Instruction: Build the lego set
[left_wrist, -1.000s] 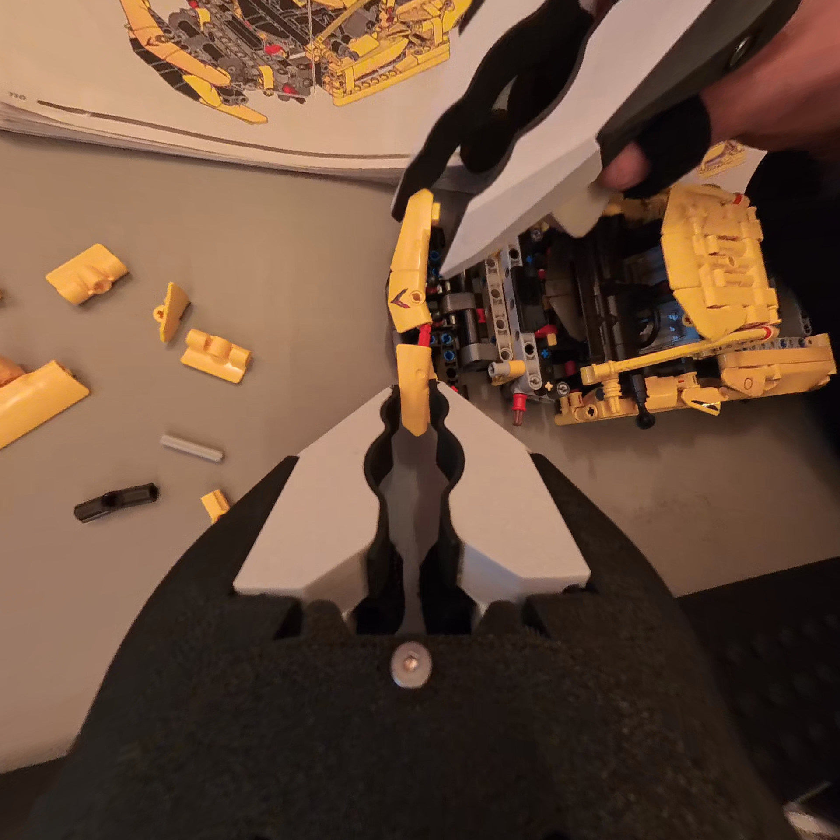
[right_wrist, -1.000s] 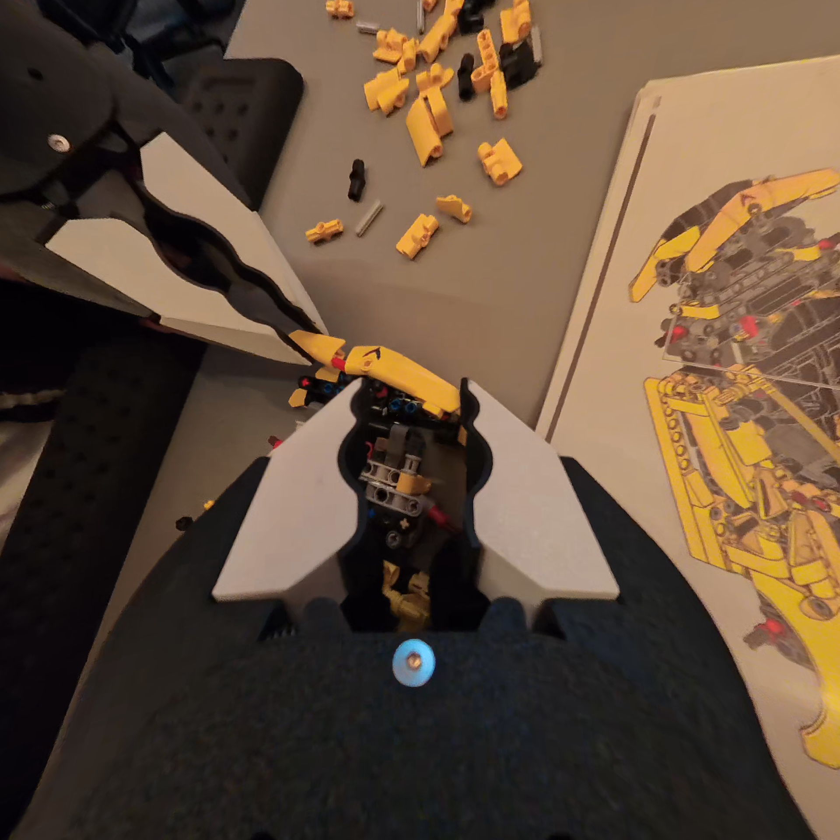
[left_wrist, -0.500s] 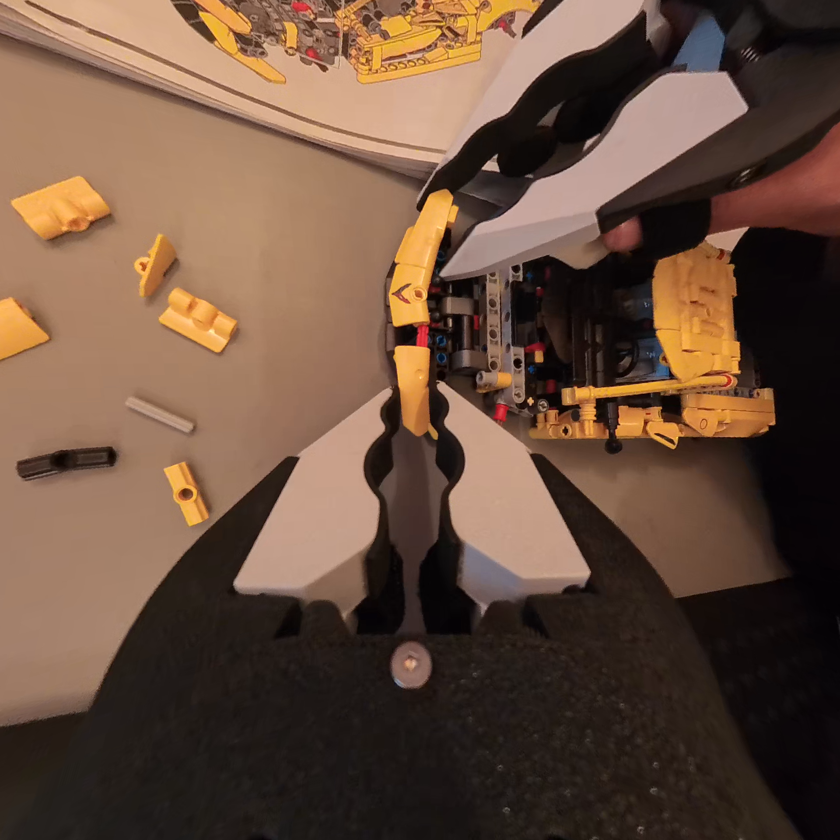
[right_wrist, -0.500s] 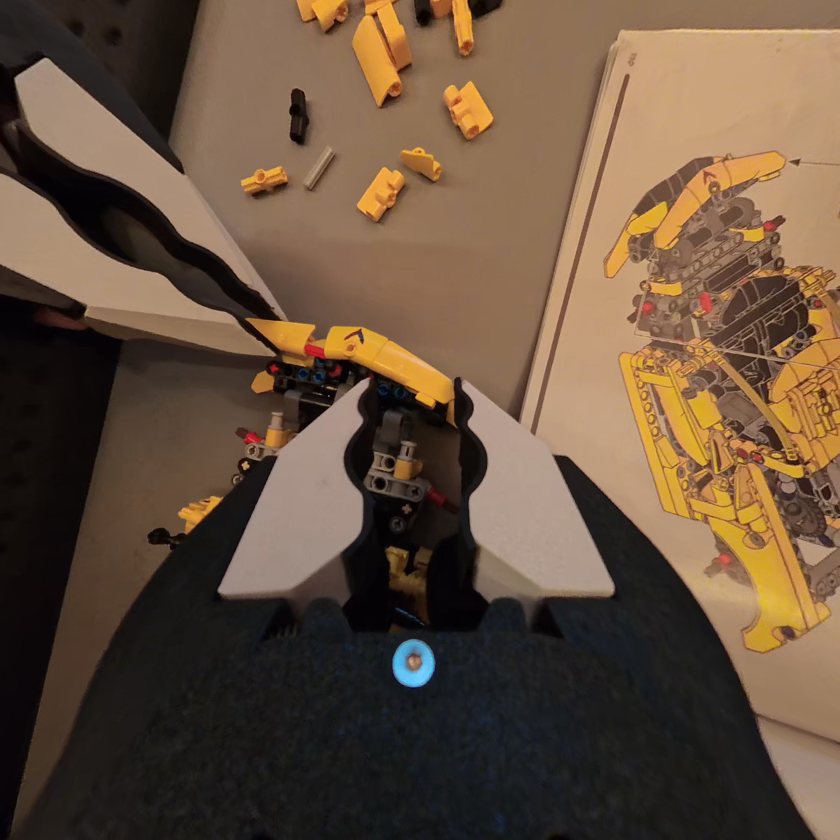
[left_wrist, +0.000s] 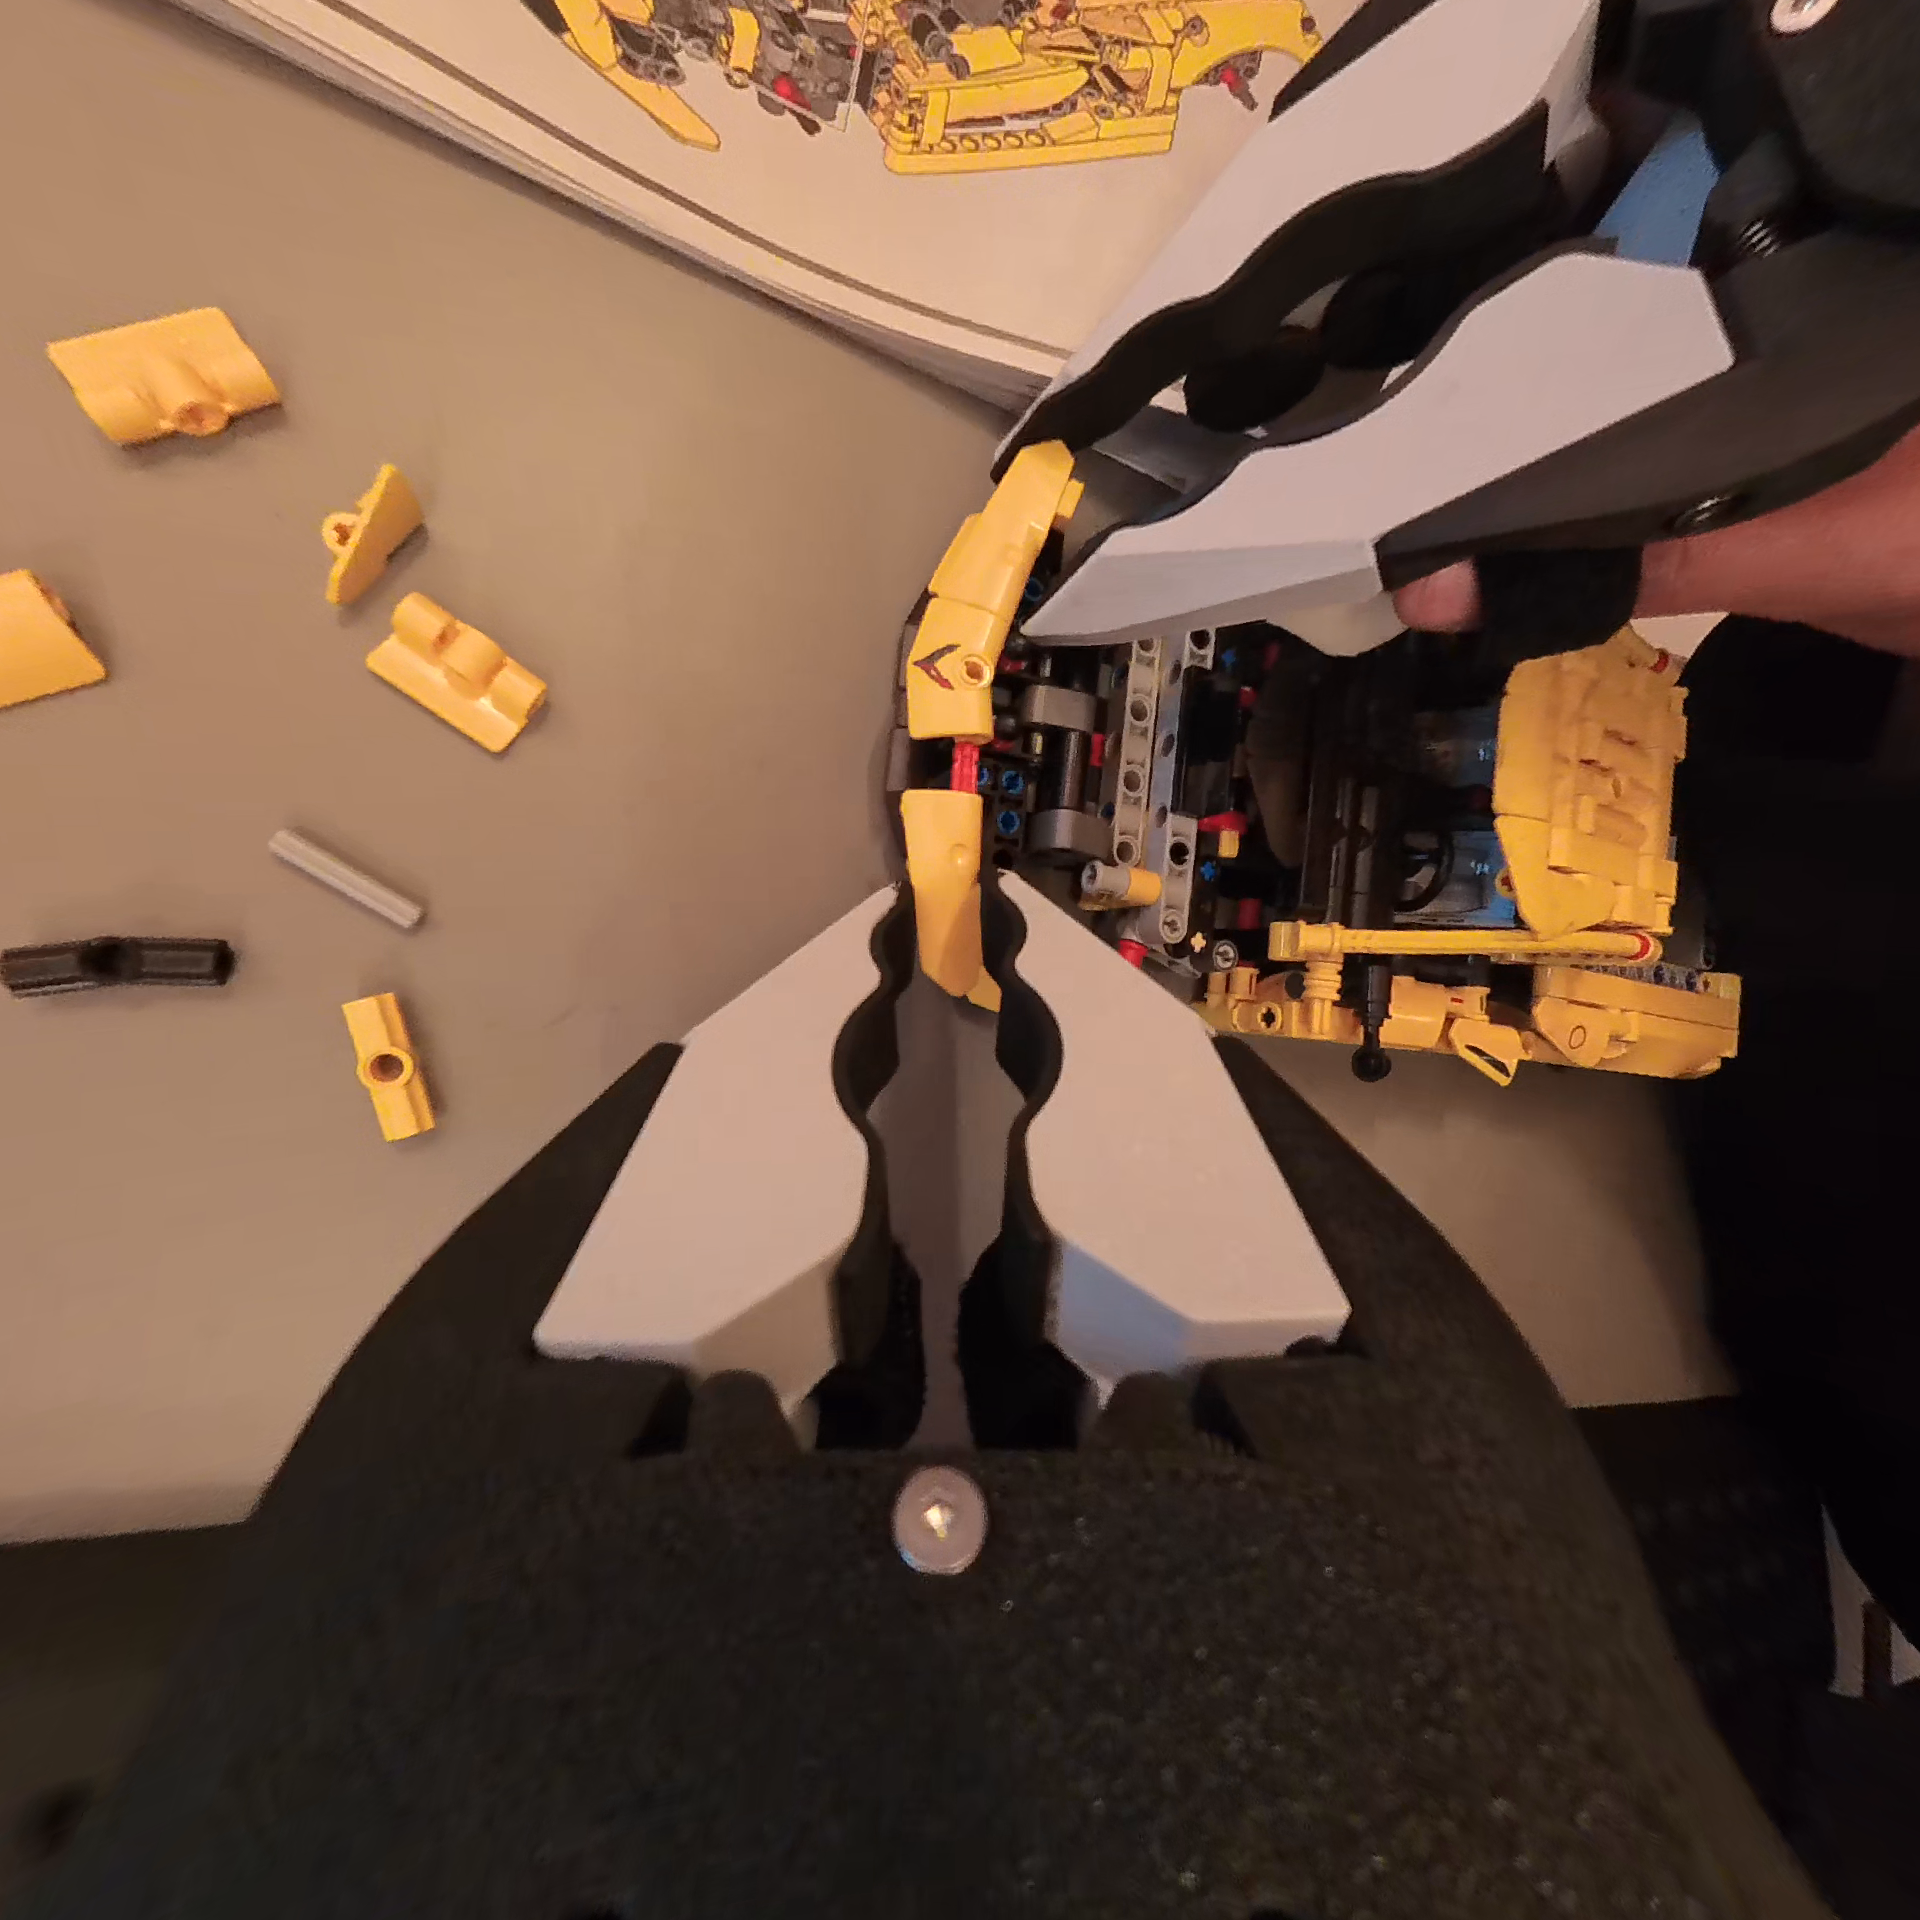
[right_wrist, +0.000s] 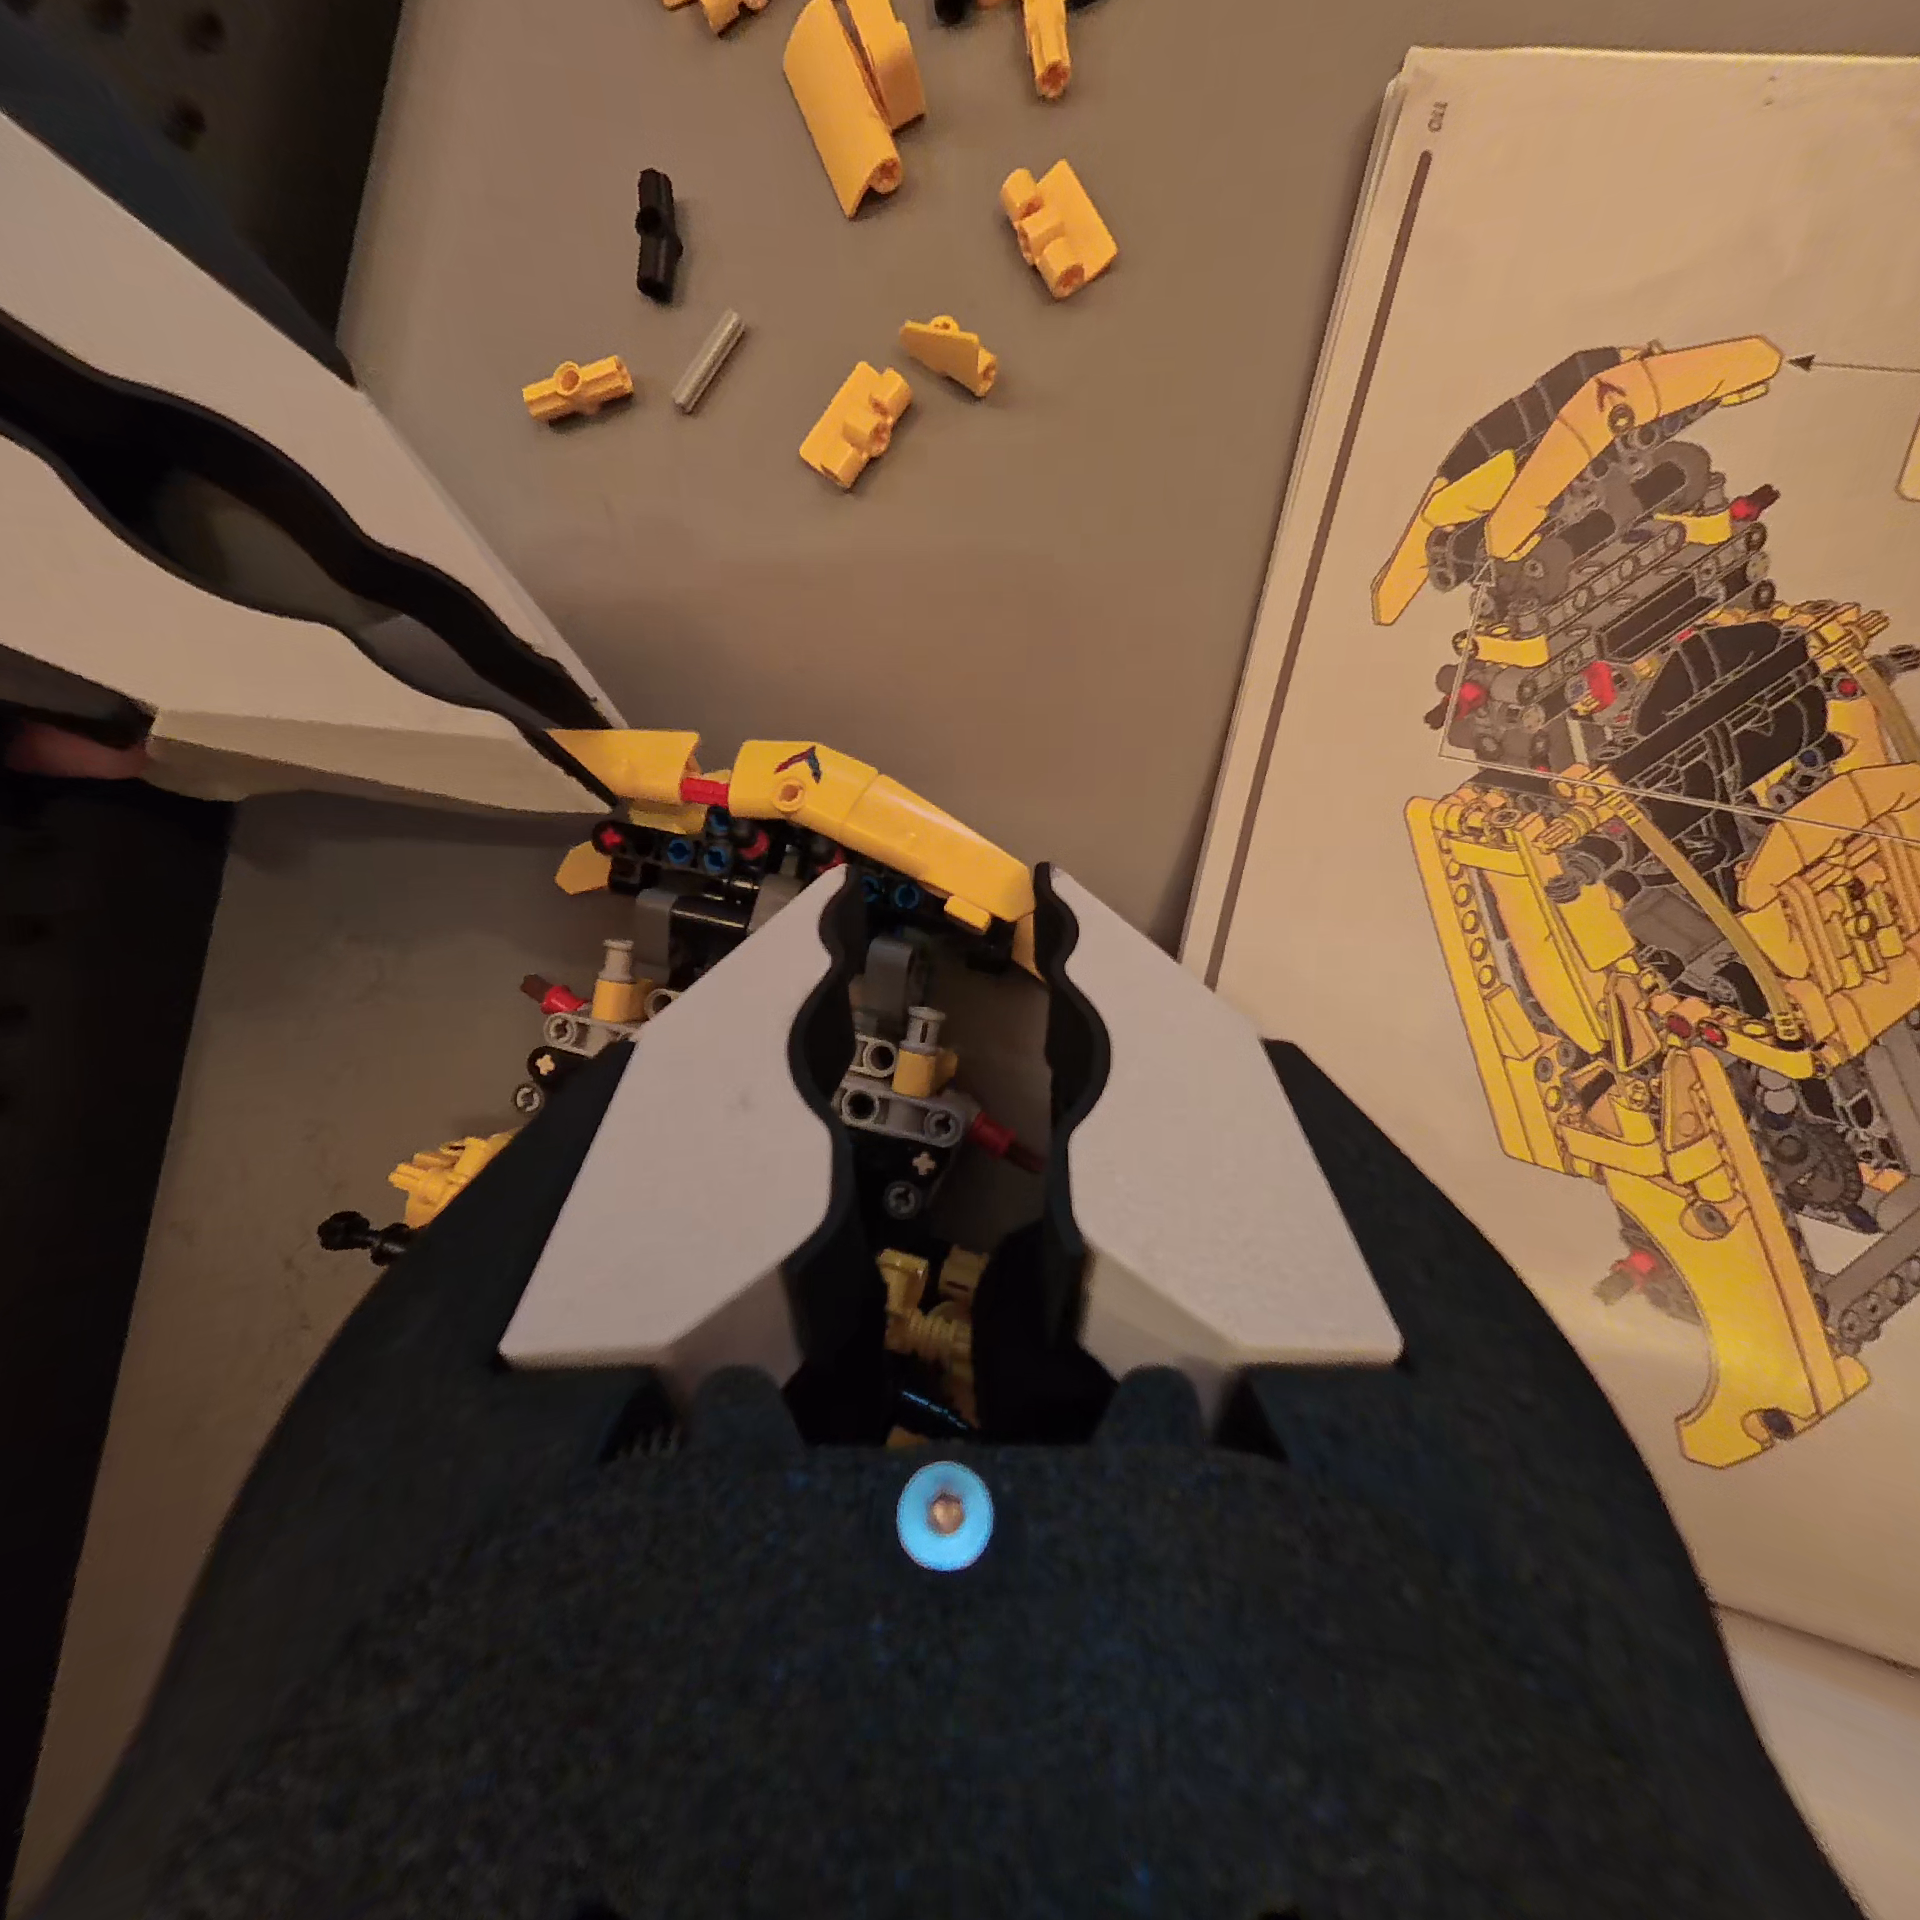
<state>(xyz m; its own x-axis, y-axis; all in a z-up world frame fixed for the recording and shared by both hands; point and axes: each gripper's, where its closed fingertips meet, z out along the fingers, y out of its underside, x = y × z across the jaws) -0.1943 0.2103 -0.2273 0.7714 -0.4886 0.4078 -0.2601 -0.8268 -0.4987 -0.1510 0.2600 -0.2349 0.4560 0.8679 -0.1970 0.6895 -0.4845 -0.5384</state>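
Observation:
The yellow and black lego model (left_wrist: 1351, 831) lies on the grey table. My left gripper (left_wrist: 951, 920) is shut on a small yellow curved panel (left_wrist: 940, 873). A red axle (left_wrist: 966, 764) joins this panel to the yellow arched panel (left_wrist: 987, 592) on the model's front. My right gripper (right_wrist: 940, 883) is shut on the model's front frame (right_wrist: 894, 1049), beside the end of the arched panel (right_wrist: 894, 821). In the left wrist view the right gripper (left_wrist: 1039, 535) reaches in from the upper right. In the right wrist view the left gripper (right_wrist: 608, 774) comes in from the left.
Loose yellow parts (left_wrist: 457, 670), a grey axle (left_wrist: 346, 878) and a black connector (left_wrist: 114, 964) lie left of the model. They also show at the top of the right wrist view (right_wrist: 857, 421). The open instruction booklet (right_wrist: 1558, 727) lies beside the model. A dark perforated mat (right_wrist: 104, 1039) borders the table. From the left gripper's tips to the grey axle (left_wrist: 346, 878) is close to 9 centimeters. My right wrist view (right_wrist: 704, 353) looks at it from another angle.
Both grippers and the model have turned a little together, so the loose parts and booklet have shifted in view. Both grips are unchanged.

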